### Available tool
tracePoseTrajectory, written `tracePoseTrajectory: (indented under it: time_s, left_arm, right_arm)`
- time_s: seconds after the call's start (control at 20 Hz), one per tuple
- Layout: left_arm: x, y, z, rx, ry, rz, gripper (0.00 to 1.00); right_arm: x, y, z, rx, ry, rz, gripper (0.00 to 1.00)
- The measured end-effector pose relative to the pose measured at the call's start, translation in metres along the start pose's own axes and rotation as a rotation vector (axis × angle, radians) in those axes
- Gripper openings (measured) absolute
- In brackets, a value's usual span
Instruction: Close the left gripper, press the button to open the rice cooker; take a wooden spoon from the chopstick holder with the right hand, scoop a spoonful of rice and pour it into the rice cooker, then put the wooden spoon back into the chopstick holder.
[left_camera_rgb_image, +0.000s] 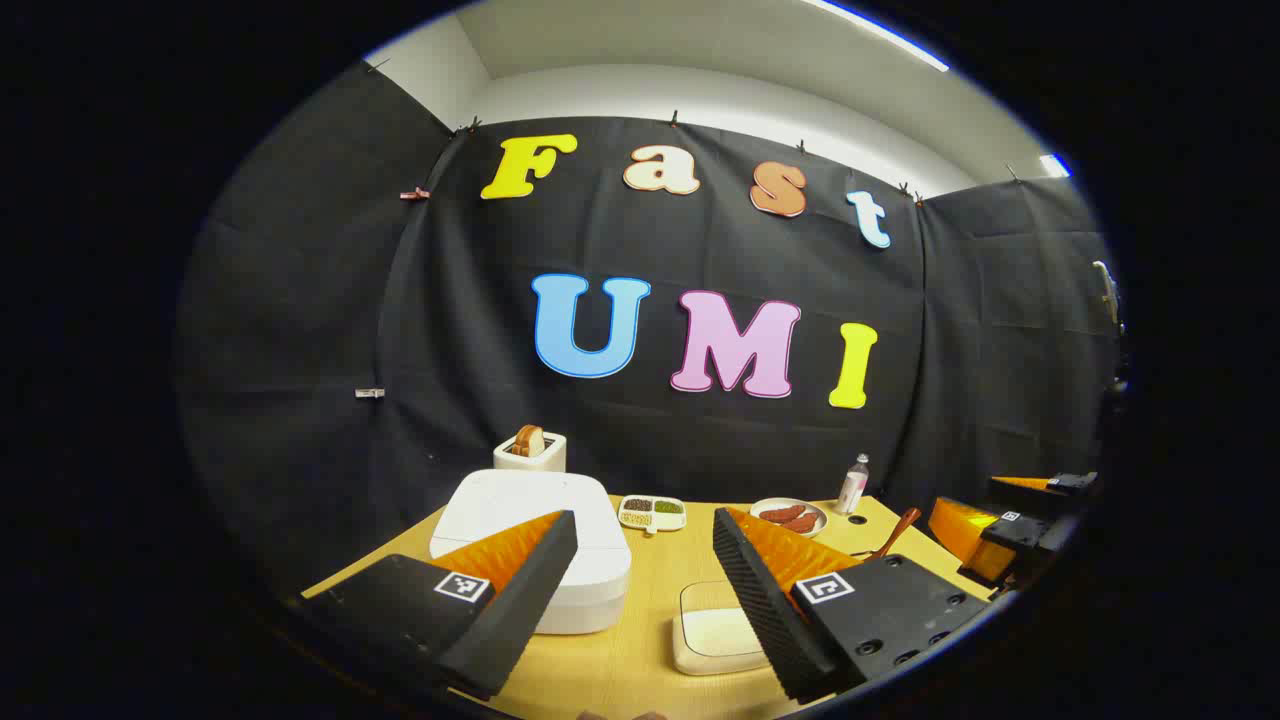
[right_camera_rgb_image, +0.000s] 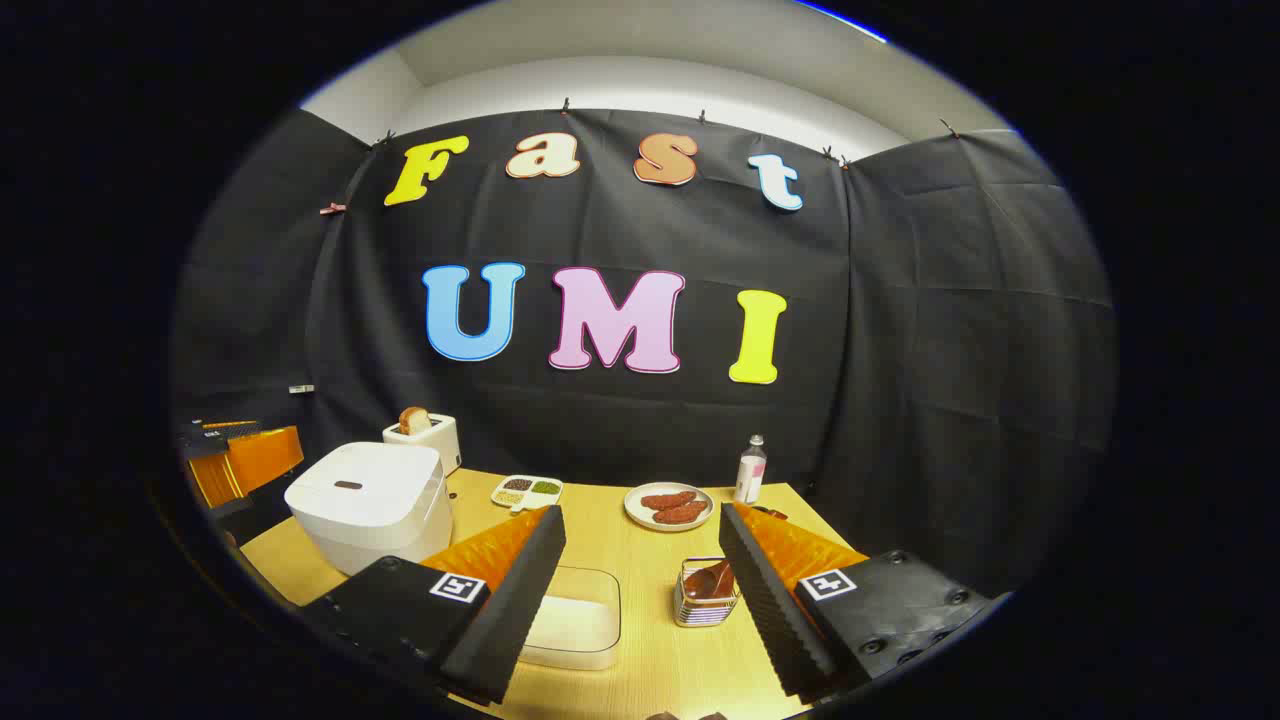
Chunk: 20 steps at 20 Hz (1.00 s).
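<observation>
On the worktop's left side the white square rice cooker (right_camera_rgb_image: 368, 505) sits lid down, so nothing is begun. Left tool (left_camera_rgb_image: 645, 590) hovers wide open, empty. Near the front edge the shallow white rice dish (right_camera_rgb_image: 572, 617), then the wire chopstick holder (right_camera_rgb_image: 705, 597) with its wooden spoon (right_camera_rgb_image: 708, 580). Right tool (right_camera_rgb_image: 642, 590) gapes, empty.

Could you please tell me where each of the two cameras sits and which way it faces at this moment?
Left gripper view: rides on the left gripper, above the table's near edge, facing the booth wall over the closed rice cooker; its own two fingers spread at the bottom, and the right gripper at far right.
Right gripper view: rides on the right gripper, facing the same wall over the chopstick holder; its own fingers spread.
Both share the rice cooker, toaster, rice dish and bottle.
</observation>
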<state>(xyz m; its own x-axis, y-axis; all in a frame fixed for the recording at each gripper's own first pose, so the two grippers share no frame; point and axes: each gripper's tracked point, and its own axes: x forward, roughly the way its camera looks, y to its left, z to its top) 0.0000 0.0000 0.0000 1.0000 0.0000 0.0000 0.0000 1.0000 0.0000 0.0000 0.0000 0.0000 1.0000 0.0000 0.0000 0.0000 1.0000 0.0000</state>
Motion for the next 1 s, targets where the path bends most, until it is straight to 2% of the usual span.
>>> tracePoseTrajectory:
  time_s: [0.2, 1.0]
  left_arm:
    - [-0.003, 0.009, -0.004, 0.021, 0.009, 0.031, 0.95]
    - [-0.003, 0.017, 0.003, 0.052, -0.012, 0.048, 0.95]
  right_arm:
    - [0.003, -0.004, -0.003, 0.009, 0.012, 0.000, 0.98]
    - [0.003, -0.019, 0.002, 0.027, 0.010, -0.017, 0.98]
